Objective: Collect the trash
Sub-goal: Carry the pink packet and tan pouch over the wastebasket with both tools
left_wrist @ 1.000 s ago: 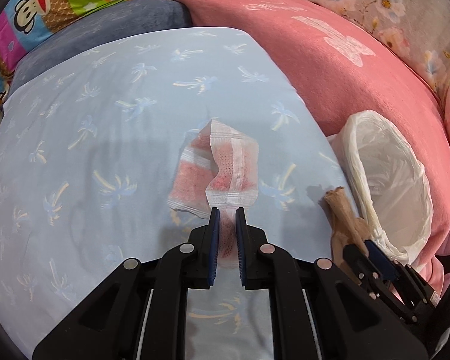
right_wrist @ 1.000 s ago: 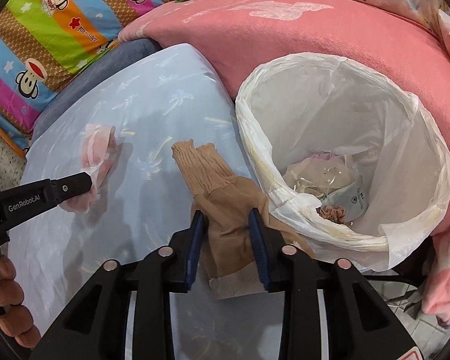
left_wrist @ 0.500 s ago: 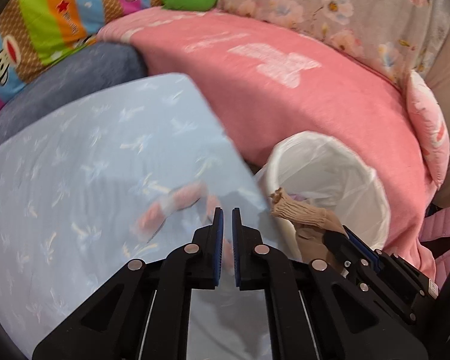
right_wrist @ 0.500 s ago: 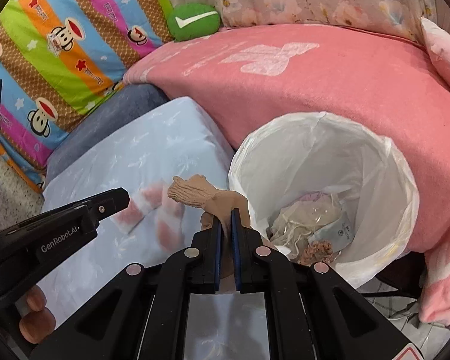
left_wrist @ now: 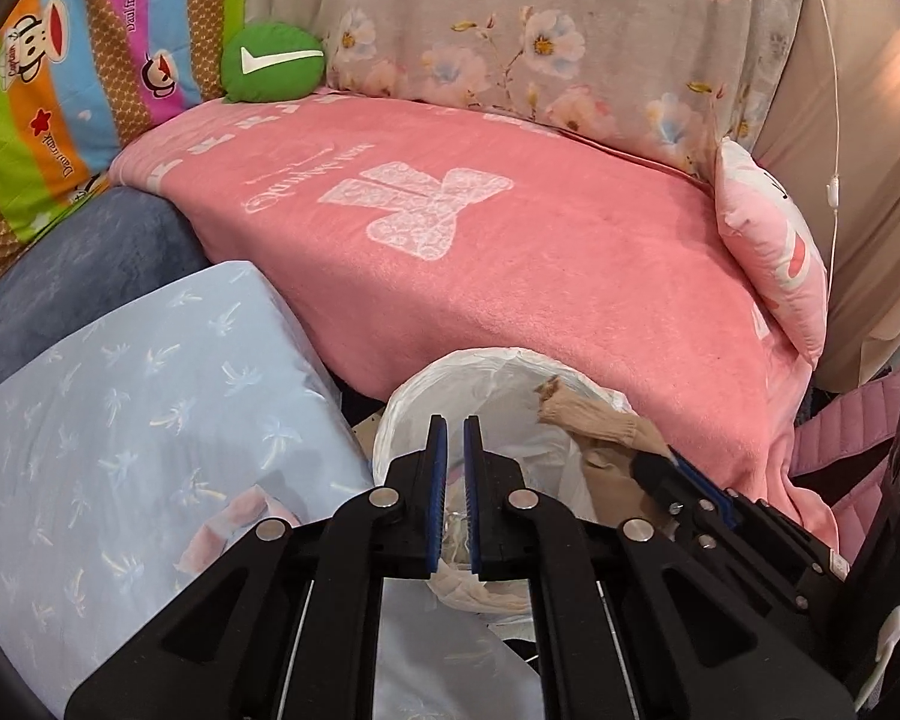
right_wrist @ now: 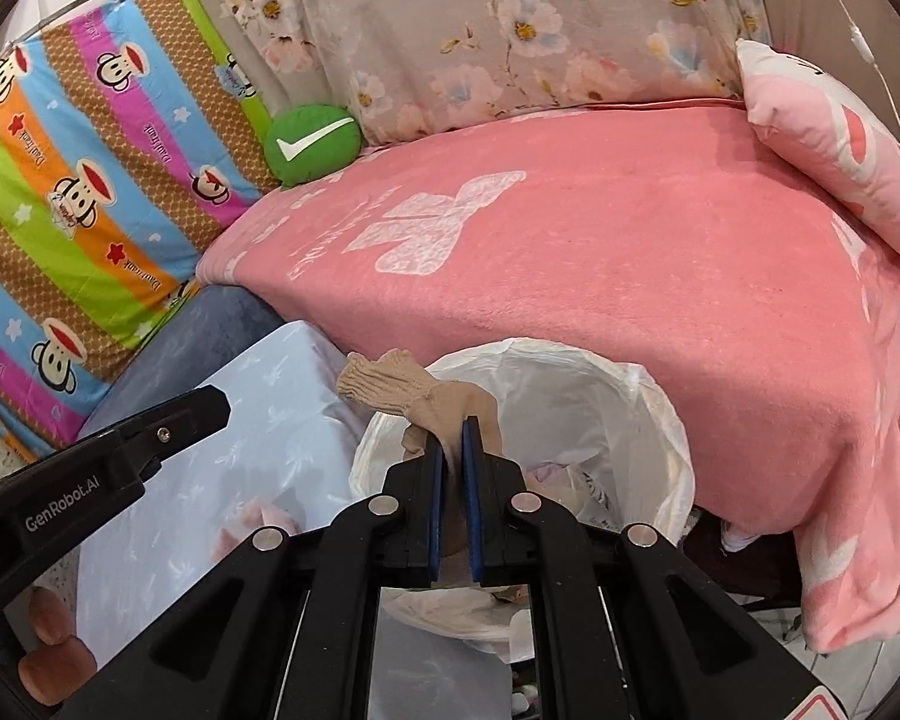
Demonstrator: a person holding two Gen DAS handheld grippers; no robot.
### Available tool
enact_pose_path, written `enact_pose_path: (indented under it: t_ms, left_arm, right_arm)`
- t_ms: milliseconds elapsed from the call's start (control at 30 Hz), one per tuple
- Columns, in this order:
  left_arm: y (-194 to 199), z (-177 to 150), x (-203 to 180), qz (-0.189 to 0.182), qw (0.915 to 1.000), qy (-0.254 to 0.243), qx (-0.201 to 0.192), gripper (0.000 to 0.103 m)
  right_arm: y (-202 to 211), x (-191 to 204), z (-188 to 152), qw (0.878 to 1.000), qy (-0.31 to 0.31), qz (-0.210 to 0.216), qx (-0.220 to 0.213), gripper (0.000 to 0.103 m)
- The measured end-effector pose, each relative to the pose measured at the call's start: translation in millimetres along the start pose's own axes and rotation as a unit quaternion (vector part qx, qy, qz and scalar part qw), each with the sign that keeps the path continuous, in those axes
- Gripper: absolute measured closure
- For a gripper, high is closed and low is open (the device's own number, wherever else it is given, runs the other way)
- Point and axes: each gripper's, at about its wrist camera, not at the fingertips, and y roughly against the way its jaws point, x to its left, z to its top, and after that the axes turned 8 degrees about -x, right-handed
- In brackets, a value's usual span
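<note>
My right gripper [right_wrist: 453, 429] clenches the beige stocking [right_wrist: 414, 390] above the near rim of the bin [right_wrist: 660, 420]. My left gripper [left_wrist: 455, 426] pinches the pink wrapper [left_wrist: 234, 516], which hangs outside the rim. If I release now, it can fall beside the bin.

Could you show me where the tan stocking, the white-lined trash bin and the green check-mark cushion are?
tan stocking [right_wrist: 390, 383]: right wrist view, on its ribbed cuff.
white-lined trash bin [right_wrist: 660, 414]: right wrist view, on the liner's right rim.
green check-mark cushion [left_wrist: 270, 63]: left wrist view, on its front face.
</note>
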Motion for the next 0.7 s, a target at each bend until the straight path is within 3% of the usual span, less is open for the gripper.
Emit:
enact_pose_path:
  t_ms: [133, 200, 267, 333, 533, 700]
  left_arm:
    - [-5.5, -10.8, 12.4, 0.011, 0.9999, 0.008, 0.005, 0.096]
    - [-13.1, -19.4, 25.8, 0.029, 0.9993, 0.009, 0.021, 0.09]
    - [-20.3, -27.9, 41.3, 0.051, 0.9979, 0.014, 0.038, 0.055]
    - [-26.1, -36.8, 60.2, 0.075, 0.996, 0.02, 0.046, 0.043]
    - [-54.6, -64.9, 122.2, 0.125, 0.987, 0.035, 0.094, 0.043]
    - [-69.7, -84.9, 152.0, 0.132, 0.9823, 0.046, 0.124, 0.044]
  right_arm:
    - [-3.7, -2.1, -4.4, 1.0, -0.004, 0.002, 0.007, 0.096]
    - [-6.2, 4.7, -8.6, 1.0, -0.001, 0.007, 0.012, 0.096]
    - [-11.8, 12.9, -13.2, 1.0, 0.004, 0.015, 0.019, 0.096]
    - [-19.6, 22.7, -17.8, 0.999, 0.009, 0.023, 0.027, 0.096]
    - [-41.3, 49.5, -29.2, 0.998, 0.021, 0.037, 0.048, 0.096]
    - [-58.1, 65.5, -34.6, 0.997, 0.03, 0.041, 0.062, 0.096]
